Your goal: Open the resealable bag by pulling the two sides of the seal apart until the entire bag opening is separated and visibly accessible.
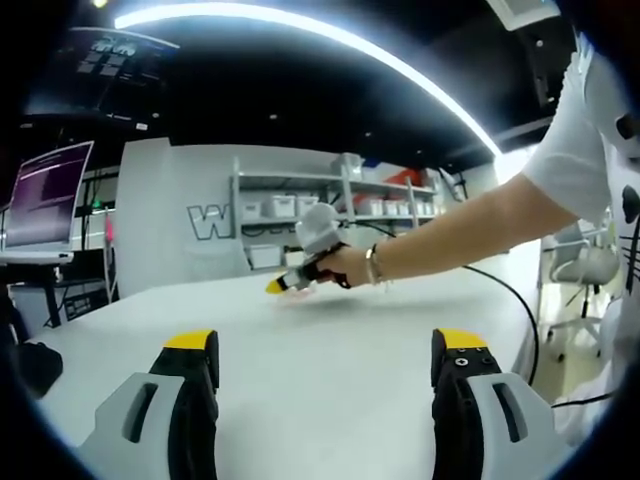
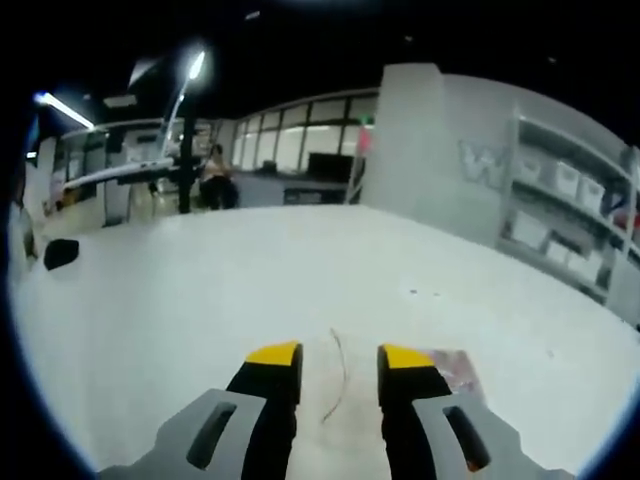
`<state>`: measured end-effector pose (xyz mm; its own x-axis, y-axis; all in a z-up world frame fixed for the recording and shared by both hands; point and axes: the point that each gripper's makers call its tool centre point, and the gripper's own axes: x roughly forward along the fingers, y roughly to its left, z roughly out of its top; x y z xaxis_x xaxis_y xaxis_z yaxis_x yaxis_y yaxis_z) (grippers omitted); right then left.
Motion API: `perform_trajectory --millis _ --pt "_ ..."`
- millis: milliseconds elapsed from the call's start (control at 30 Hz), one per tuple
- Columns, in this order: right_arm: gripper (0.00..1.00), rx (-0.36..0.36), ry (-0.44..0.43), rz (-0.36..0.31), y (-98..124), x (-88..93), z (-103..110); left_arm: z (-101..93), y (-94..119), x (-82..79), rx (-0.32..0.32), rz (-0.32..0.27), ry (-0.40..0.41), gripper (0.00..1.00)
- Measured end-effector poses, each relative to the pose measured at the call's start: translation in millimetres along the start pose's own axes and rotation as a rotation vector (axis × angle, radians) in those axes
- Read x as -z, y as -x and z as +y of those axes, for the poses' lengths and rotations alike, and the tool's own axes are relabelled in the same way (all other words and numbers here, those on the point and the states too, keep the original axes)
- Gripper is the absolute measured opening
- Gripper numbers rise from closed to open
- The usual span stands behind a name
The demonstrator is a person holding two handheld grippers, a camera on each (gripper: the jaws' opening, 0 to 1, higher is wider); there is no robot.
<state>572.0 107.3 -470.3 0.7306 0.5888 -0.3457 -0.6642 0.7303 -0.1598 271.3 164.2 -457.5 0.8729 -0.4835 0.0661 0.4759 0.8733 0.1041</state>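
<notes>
- Hovering over a white table (image 1: 330, 350), the left gripper (image 1: 330, 345) has its two yellow-tipped jaws spread wide apart, with nothing between them.
- In the left gripper view, the right gripper (image 1: 285, 284) shows farther across the table, held in a person's hand (image 1: 345, 265); its yellow tips point left and sit low at the tabletop, but at this distance I cannot tell how far they are parted.
- A faint pinkish patch lies on the table right at those tips; it is too small and blurred to name from this side.
- In the right gripper view, the right gripper (image 2: 340, 356) has its jaws partly apart, a narrow gap between the yellow tips, and nothing is clamped between them.
- The resealable bag (image 2: 455, 368) lies flat on the table, clear with pinkish contents, just beside and partly hidden behind the right-hand jaw.
- A thin curved line, perhaps the bag's clear edge, runs along the table in the gap between the jaws.
- Far off, shelves with white bins (image 1: 290, 207) stand against a wall, and a monitor (image 1: 45, 195) sits at the far left.
</notes>
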Motion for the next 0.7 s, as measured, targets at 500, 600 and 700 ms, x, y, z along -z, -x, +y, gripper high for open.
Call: perform_trajectory --millis 500,600,700 --pt "0.43 0.030 0.010 0.007 1 3.7 -5 -0.5 1 0.6 -0.002 -0.002 0.000 0.86" --pt "0.52 0.040 -0.002 0.013 1 5.2 -7 -0.4 1 0.8 -0.002 -0.002 0.001 0.86" --pt "0.60 0.050 -0.017 0.016 -1 6.5 -10 -0.3 1 1.2 -0.002 -0.001 0.001 0.86"
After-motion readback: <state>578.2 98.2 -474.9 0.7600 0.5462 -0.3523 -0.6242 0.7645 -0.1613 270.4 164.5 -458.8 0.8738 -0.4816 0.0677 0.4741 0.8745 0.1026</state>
